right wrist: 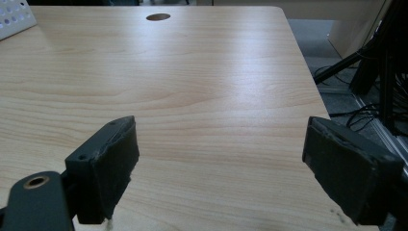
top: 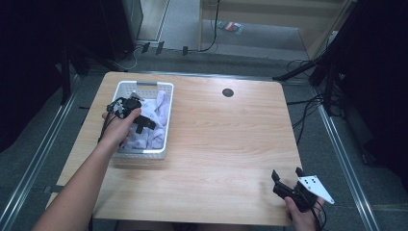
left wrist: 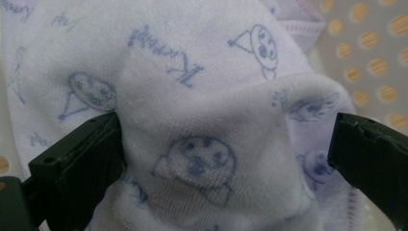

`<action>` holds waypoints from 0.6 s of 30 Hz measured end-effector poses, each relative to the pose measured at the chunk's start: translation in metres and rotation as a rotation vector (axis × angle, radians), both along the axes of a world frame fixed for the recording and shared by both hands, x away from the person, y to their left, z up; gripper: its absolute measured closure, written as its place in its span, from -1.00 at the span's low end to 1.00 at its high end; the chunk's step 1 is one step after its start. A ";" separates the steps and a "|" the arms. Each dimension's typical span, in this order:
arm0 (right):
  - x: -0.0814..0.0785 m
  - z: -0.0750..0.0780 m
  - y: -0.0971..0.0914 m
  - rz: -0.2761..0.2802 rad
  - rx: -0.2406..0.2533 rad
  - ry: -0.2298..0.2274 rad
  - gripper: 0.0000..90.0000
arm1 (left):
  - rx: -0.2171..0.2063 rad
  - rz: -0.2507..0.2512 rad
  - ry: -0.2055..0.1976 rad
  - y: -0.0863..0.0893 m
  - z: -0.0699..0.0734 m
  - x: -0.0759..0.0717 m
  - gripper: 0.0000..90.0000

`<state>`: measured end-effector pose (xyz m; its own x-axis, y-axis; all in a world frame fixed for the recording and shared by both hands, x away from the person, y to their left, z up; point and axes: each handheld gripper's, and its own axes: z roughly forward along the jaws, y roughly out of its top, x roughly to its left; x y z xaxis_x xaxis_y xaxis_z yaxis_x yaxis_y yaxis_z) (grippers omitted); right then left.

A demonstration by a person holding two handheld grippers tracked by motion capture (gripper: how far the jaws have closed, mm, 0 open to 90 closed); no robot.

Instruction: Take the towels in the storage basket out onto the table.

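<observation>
White perforated basket [top: 166,126] sits on table [top: 226,144] at its far-left part, w/ a heap of white/pale-lilac cloth [top: 156,115] inside, filling most of it. Left gripper [top: 139,126] is down in the basket, on top of the cloth, held by the person's left hand [top: 118,127].

Left gripper view up close: jaws spread wide, a raised fold of printed towel [left wrist: 207,144] bulging between them. Left jaw presses against the fold's side; right jaw stands a bit off it, so not clamped yet. Cloth is terry w/ blue cartoon faces + script lettering; a lilac-trimmed edge lies behind at upper right. Basket wall [left wrist: 370,53] w/ round holes shows at right, wood tone through the holes. Print detail isn't readable from the high view, which only gives a pale heap; possibly more than one piece in there, can't tell.

Right gripper [top: 287,185] hovers near table's near-right corner, well apart from basket, in the right hand [top: 303,216], grey plate on top. Right gripper view: jaws released, wide apart, nothing between them, bare wood below. Same view catches the basket's corner [right wrist: 14,19] at far upper left + the round cable hole [right wrist: 158,17] at the far edge.
</observation>
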<state>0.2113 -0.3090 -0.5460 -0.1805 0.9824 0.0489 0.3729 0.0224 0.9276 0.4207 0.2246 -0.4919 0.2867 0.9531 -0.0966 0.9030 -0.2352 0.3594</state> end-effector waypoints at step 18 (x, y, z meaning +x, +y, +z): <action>0.000 0.000 0.001 -0.004 -0.007 0.004 -0.72 | 0.225 -0.015 0.044 -0.017 -0.022 0.007 -1.00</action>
<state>0.2116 -0.3085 -0.5460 -0.1765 0.9834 0.0429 0.3766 0.0272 0.9260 0.4279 0.2077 -0.5135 0.3008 0.9479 0.1048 0.9127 -0.3180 0.2566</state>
